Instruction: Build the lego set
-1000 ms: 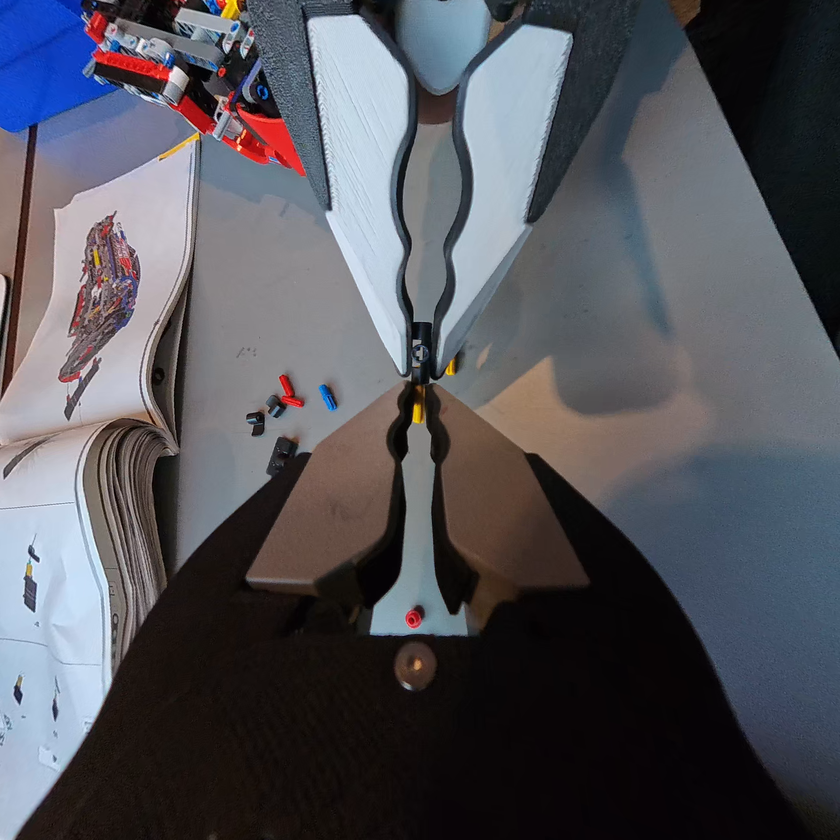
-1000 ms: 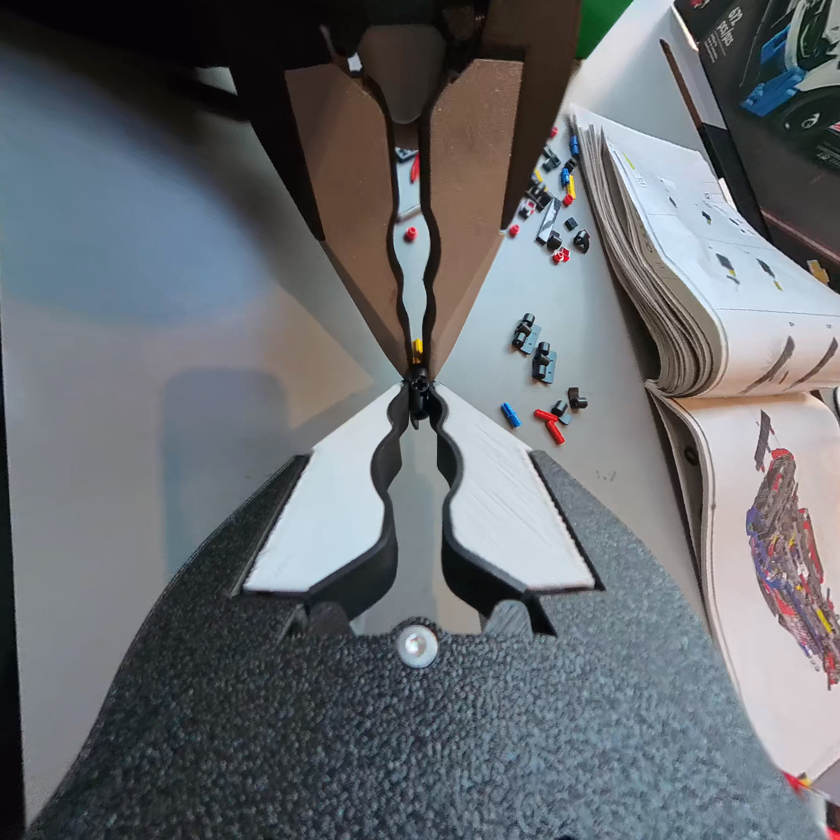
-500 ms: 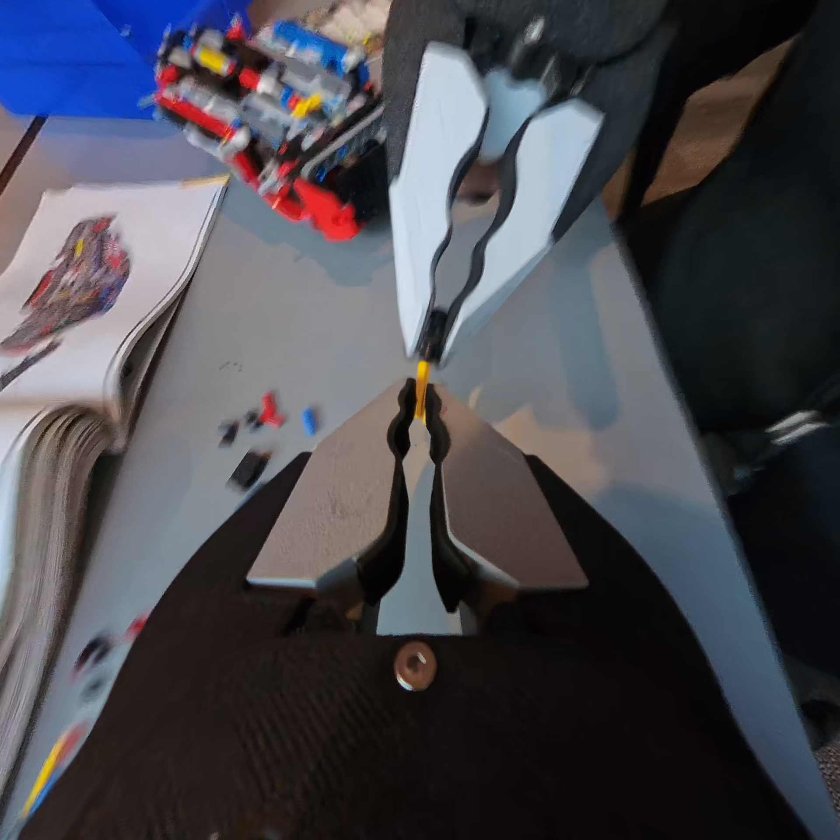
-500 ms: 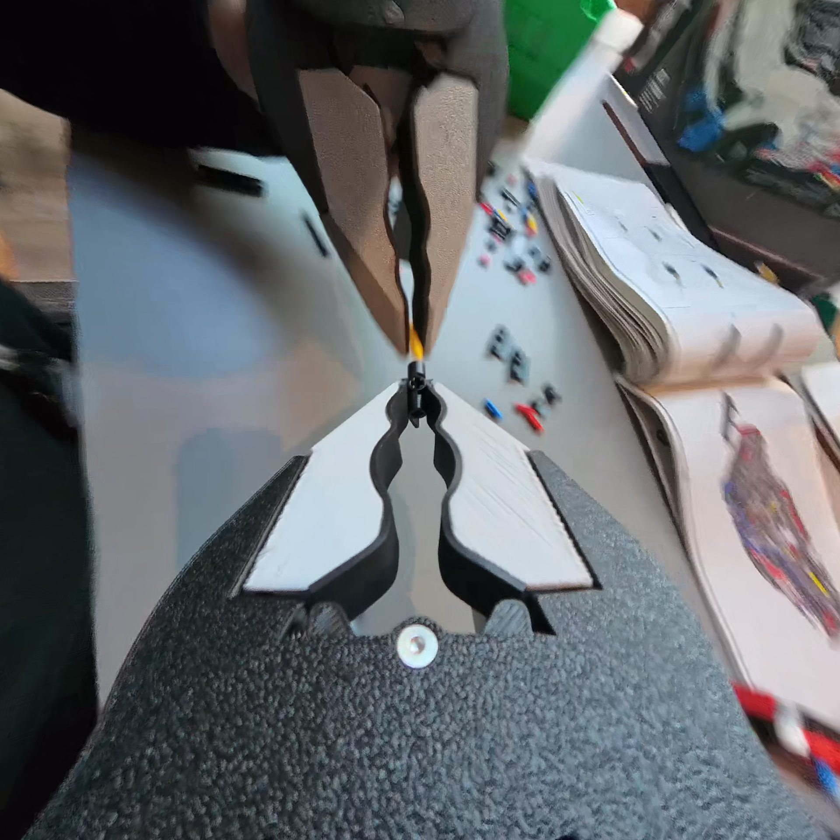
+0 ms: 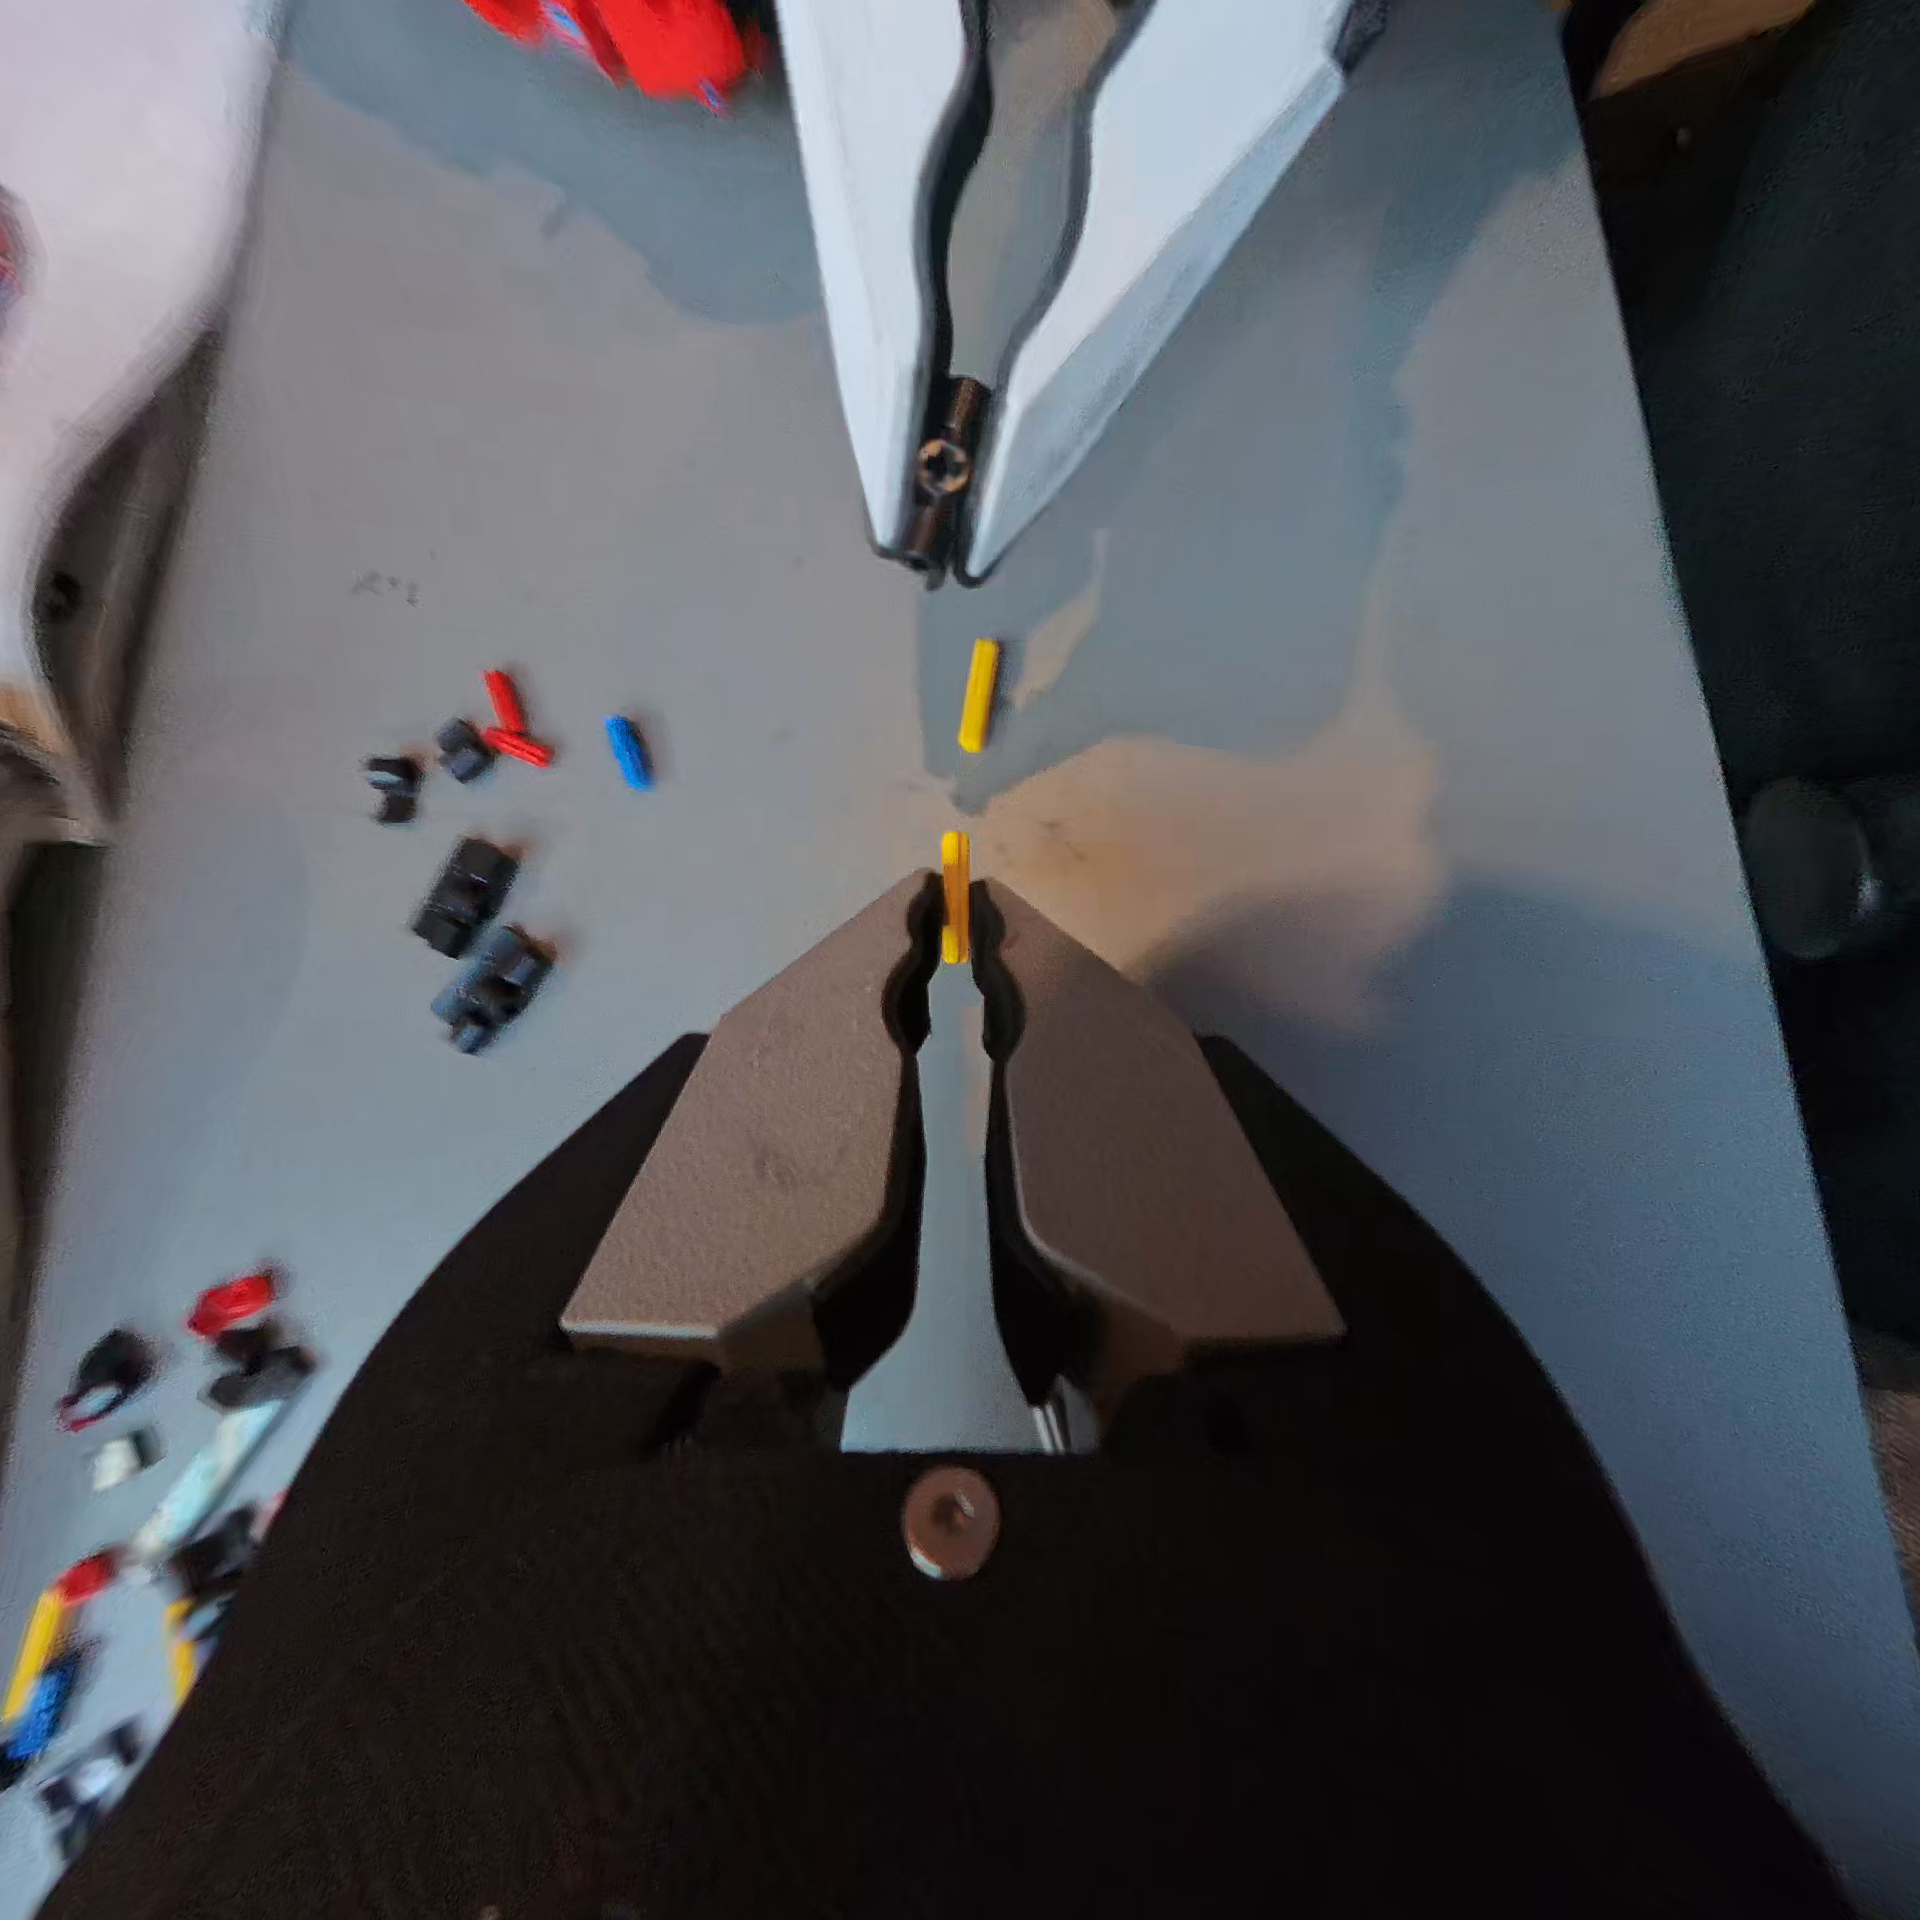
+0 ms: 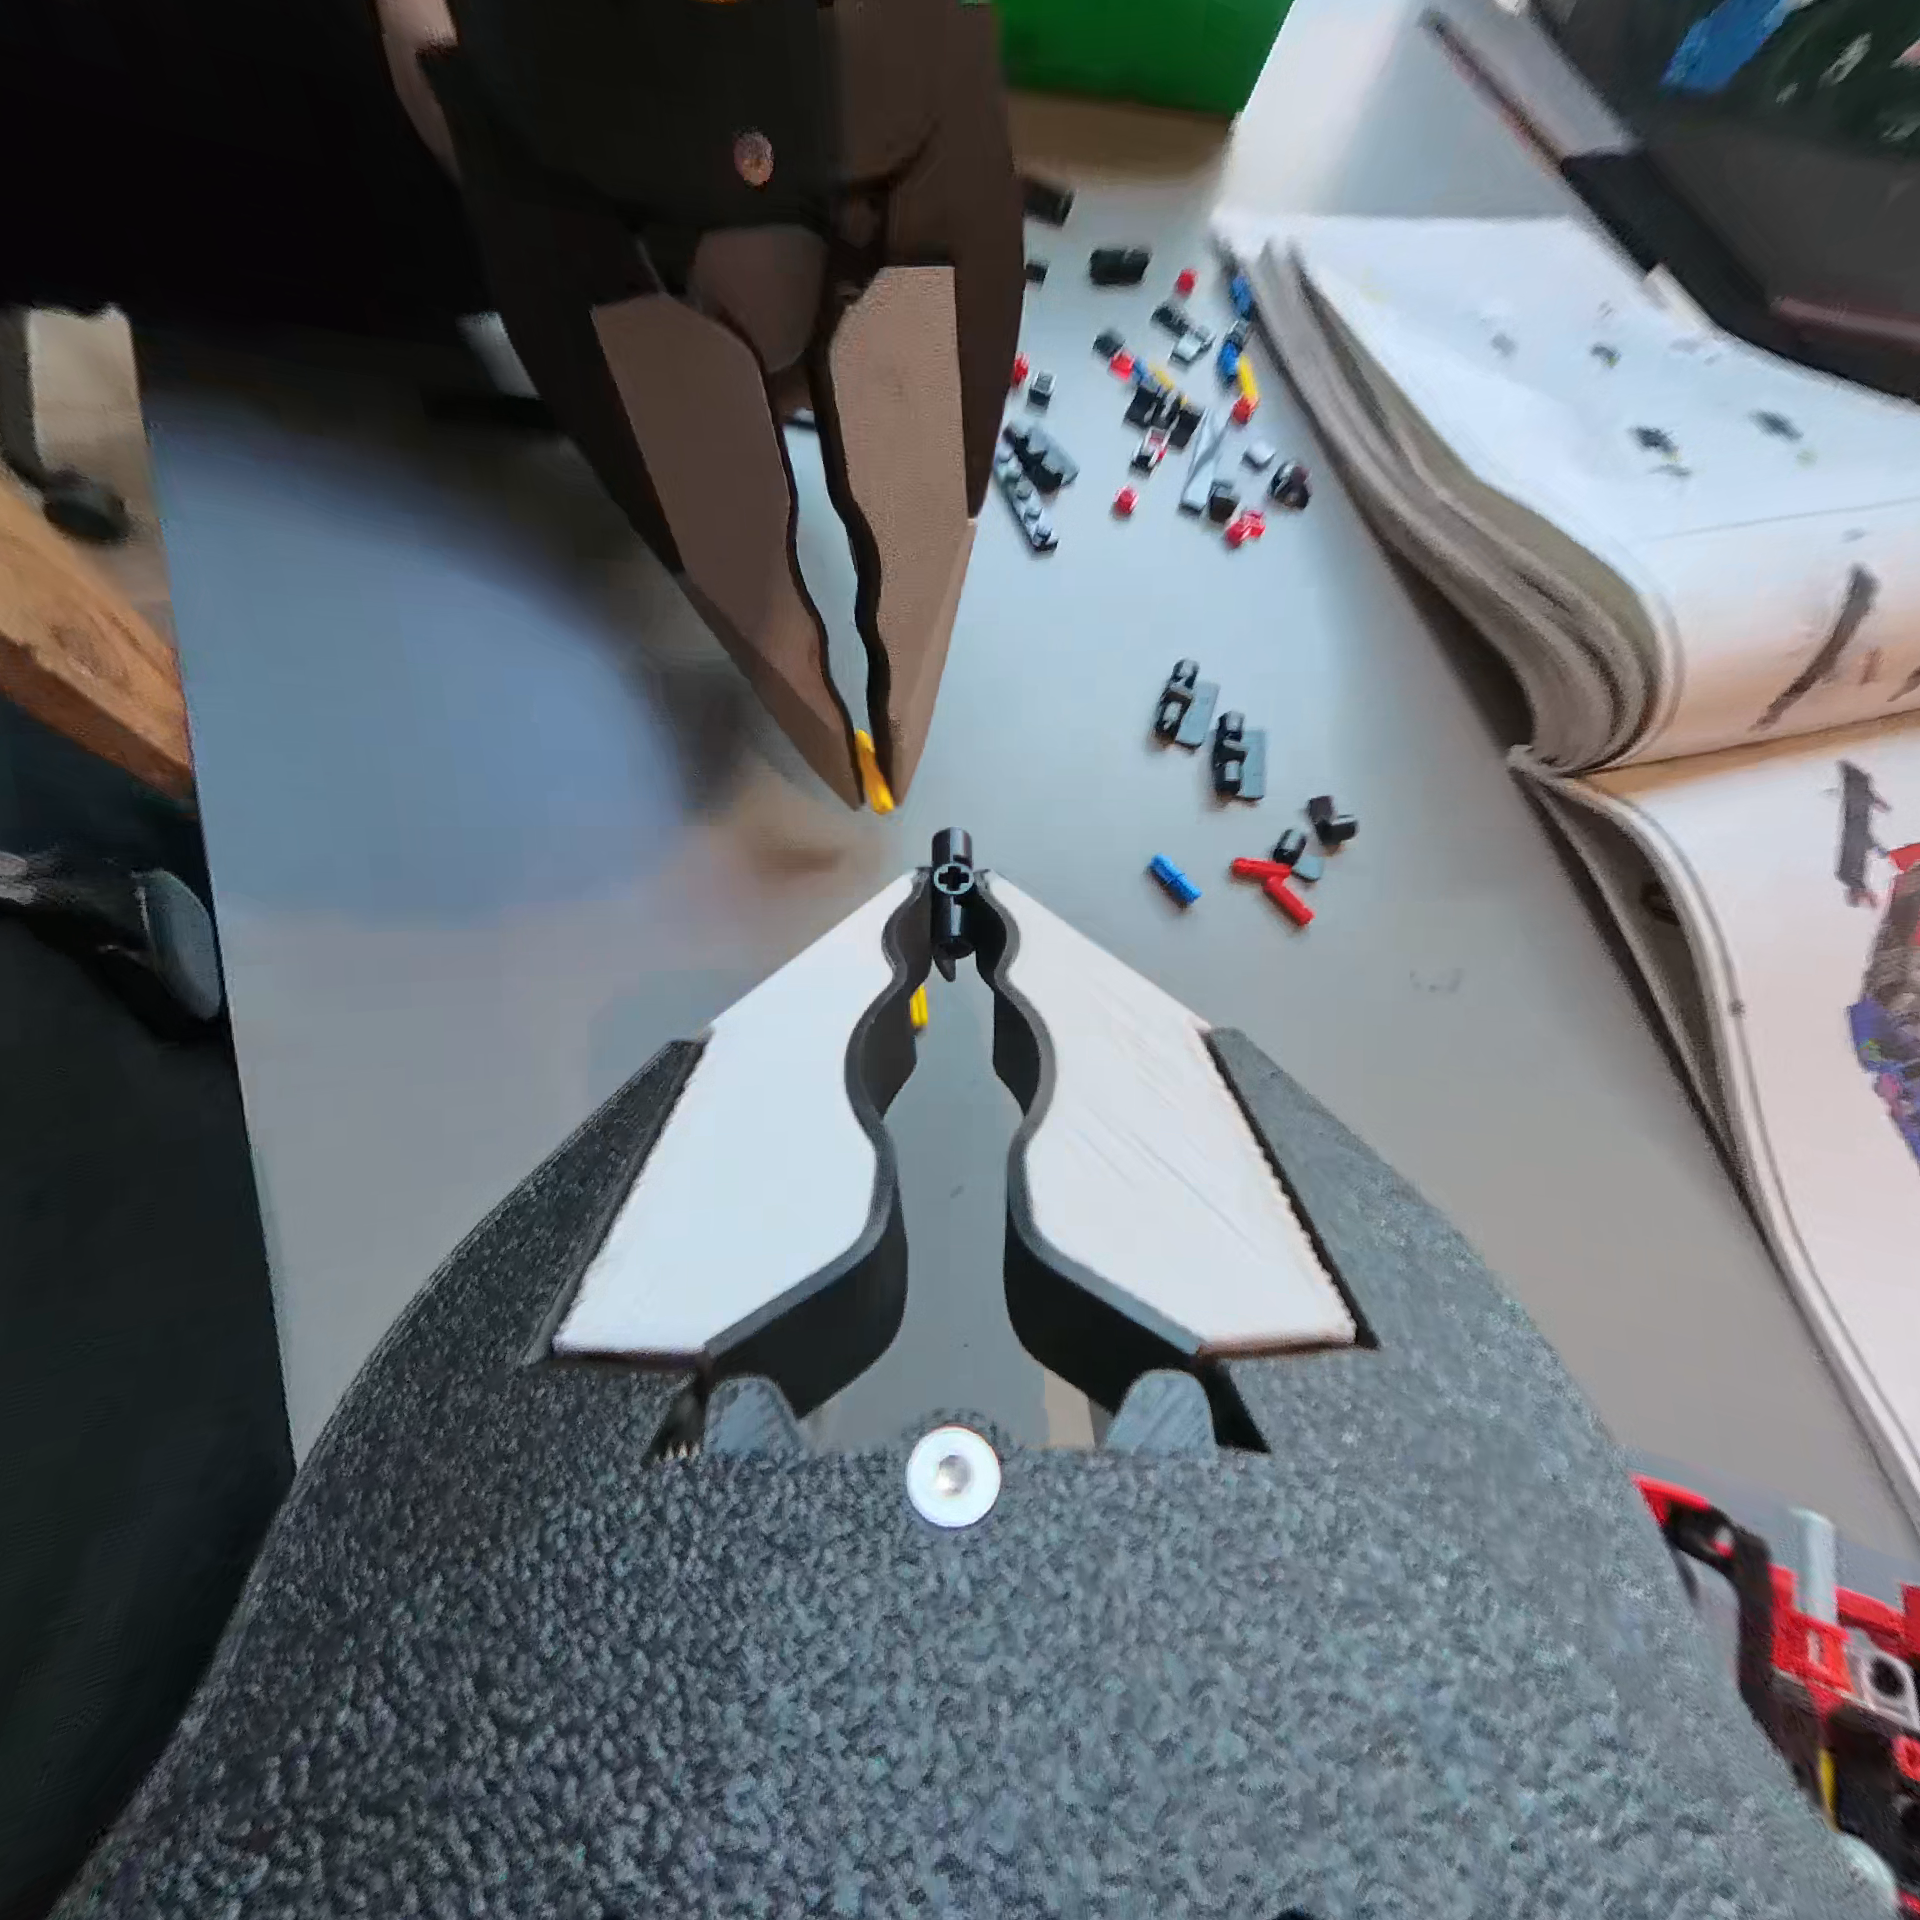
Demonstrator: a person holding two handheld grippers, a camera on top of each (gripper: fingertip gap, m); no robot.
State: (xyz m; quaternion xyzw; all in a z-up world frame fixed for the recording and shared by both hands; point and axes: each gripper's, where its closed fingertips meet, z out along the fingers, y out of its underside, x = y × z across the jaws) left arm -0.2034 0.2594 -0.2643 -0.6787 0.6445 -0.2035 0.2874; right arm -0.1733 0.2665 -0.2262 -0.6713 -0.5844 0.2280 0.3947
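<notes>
In the left wrist view, my left gripper, with brown fingers, is shut on a short yellow axle that sticks out past its tips. Opposite it, my right gripper, with white fingers, is shut on a small black connector with a cross hole. The two tips point at each other with a gap between them, above the grey table. A second yellow axle lies on the table under the gap. The right wrist view shows the right gripper holding the connector and the left gripper holding the axle.
Loose red, blue and black pieces lie left of the grippers, with more farther off. An open instruction booklet lies beside them. A partly built red model stands near the right gripper's body. The table edge runs close on the right. My hands' fingertips stand some 5 centimeters from each other.
One second ago the two tips met, with the yellow axle against the black connector. The grippers have drawn apart, each still holding its piece, and the pieces are separate.
</notes>
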